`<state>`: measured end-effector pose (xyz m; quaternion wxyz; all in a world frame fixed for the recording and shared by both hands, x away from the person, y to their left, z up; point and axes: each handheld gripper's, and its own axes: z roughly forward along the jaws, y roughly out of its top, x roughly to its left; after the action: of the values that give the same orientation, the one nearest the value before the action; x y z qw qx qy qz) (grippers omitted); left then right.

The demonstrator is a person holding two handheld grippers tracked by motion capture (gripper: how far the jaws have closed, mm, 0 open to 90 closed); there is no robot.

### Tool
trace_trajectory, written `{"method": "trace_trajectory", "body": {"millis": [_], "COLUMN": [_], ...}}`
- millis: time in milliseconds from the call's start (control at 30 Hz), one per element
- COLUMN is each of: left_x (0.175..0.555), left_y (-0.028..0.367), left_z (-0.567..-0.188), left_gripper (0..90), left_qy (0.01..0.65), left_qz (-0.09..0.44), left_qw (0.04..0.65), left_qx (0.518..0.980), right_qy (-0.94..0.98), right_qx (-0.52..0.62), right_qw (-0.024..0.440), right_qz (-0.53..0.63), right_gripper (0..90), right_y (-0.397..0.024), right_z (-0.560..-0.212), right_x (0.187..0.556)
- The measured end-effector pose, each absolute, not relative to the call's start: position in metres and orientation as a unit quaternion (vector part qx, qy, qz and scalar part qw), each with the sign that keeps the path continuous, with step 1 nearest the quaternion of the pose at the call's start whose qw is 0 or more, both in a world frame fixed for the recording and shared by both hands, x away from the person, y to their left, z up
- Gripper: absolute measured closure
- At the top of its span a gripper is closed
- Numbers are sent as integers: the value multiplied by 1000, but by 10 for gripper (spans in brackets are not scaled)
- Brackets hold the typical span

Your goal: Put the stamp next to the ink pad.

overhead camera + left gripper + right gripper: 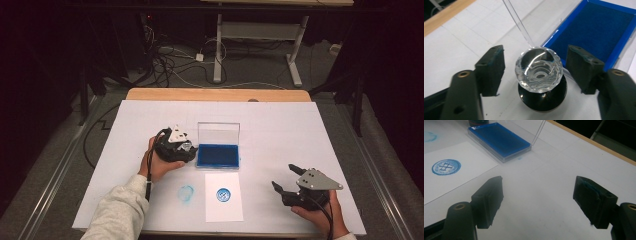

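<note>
Fingers (492, 68) of left gripper (536, 72) spread apart, either side of a crystal-knobbed stamp (539, 71), not touching. Standing just beside blue ink pad (596, 30). Right gripper (537, 200) open above bare table (544, 185).

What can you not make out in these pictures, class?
- Printing face of the clear faceted-knob stamp: left gripper view, it faces the table.
- Design of the round blue print on the white paper sheet: high view, too small.
- Blue smudge on the table: right gripper view, cut by the edge.
</note>
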<state>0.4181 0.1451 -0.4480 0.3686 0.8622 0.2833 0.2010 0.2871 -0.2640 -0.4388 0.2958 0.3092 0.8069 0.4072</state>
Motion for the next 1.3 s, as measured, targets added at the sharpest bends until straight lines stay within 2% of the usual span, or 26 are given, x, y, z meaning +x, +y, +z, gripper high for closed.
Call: {"method": "trace_trajectory", "body": {"millis": [67, 300, 900, 1100, 1300], "left_x": [417, 410, 386, 375, 364], "left_y": [145, 149, 147, 147, 147], "left_z": [-446, -435, -409, -402, -395], "left_gripper": [236, 162, 161, 161, 161], "left_qy": [289, 282, 240, 217, 206], "left_qz": [211, 228, 272, 259, 267], "left_qw": [372, 393, 419, 441, 449], "left_qx": [856, 845, 833, 832, 827], "right_qy": [806, 806, 805, 805, 804], "right_qx": [309, 308, 302, 303, 302], "right_qw": [297, 294, 307, 311, 315], "right_qz": [408, 410, 408, 405, 405], "right_gripper": [243, 242, 243, 243, 243], "right_y": [-264, -262, -261, -260, -260], "right_z": [-438, -439, -437, -438, -437], "right_x": [287, 286, 284, 284, 284]}}
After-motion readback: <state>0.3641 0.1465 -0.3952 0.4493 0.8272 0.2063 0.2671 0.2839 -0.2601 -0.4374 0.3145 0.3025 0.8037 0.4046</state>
